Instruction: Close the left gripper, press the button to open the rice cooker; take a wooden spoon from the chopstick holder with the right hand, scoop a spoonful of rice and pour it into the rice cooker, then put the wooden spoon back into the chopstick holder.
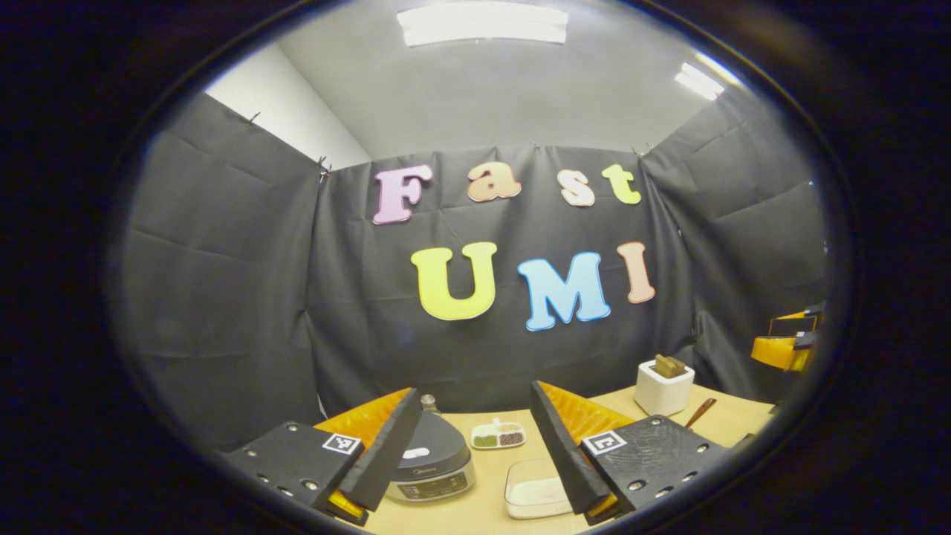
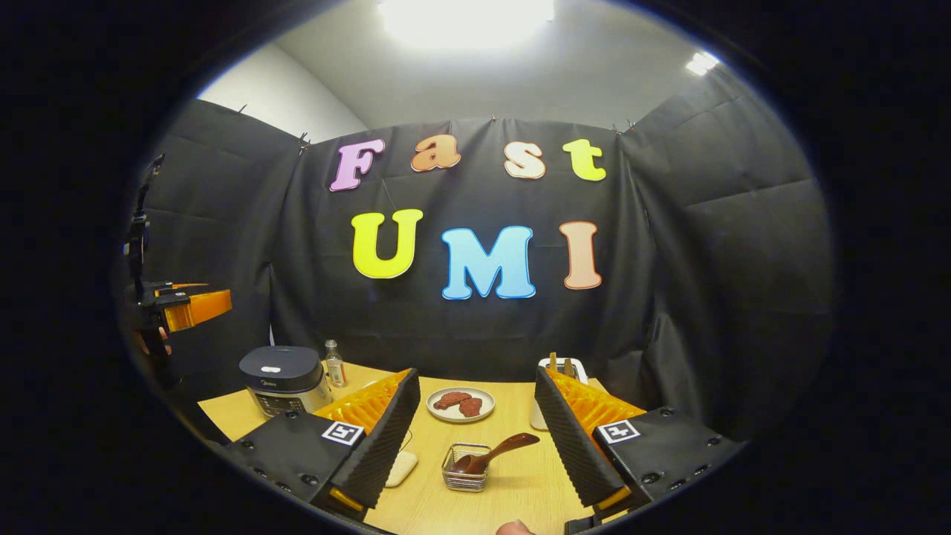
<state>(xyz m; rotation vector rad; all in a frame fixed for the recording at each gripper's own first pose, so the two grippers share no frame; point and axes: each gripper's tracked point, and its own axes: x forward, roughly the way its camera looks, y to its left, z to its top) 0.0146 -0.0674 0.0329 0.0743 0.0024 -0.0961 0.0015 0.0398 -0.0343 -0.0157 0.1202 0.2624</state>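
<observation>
- Above the near edge of the wooden table point(image 1: 490, 475), the left gripper point(image 1: 472, 461) hangs with its fingers spread wide and nothing between them; the rice cooker point(image 1: 431, 464) sits below, partly behind its left finger, lid down.
- Step in hand, as judged: bring the left gripper's fingers together, then press the cooker's button. No closing is evident.
- A pale patch on the cooker's lid point(image 1: 416, 452) is probably the release button (too small to confirm); the display panel lies lower on the front face.
- Recommended practice: shut the fingers fully first, so that one blunt tip meets the button; spread fingers would straddle it or catch the lid rim.
- The press should come down square on the button from above, the cooker being light enough, by the look of it, to slide under a slanted push.
- Risk noted: a clear tub of rice point(image 1: 536, 490) stands just beside the cooker, with a small divided dish point(image 1: 498, 436) behind; the descent should stay clear of both.
- The right gripper point(image 2: 475, 446) is likewise wide open and holds nothing, hovering over a wire basket point(image 2: 466, 468) with a dark wooden spoon point(image 2: 494, 451) resting in it.
- The white chopstick holder point(image 2: 561, 369) stands partly behind that gripper's right finger, with wooden handles rising from it (which is the spoon cannot be told).
</observation>
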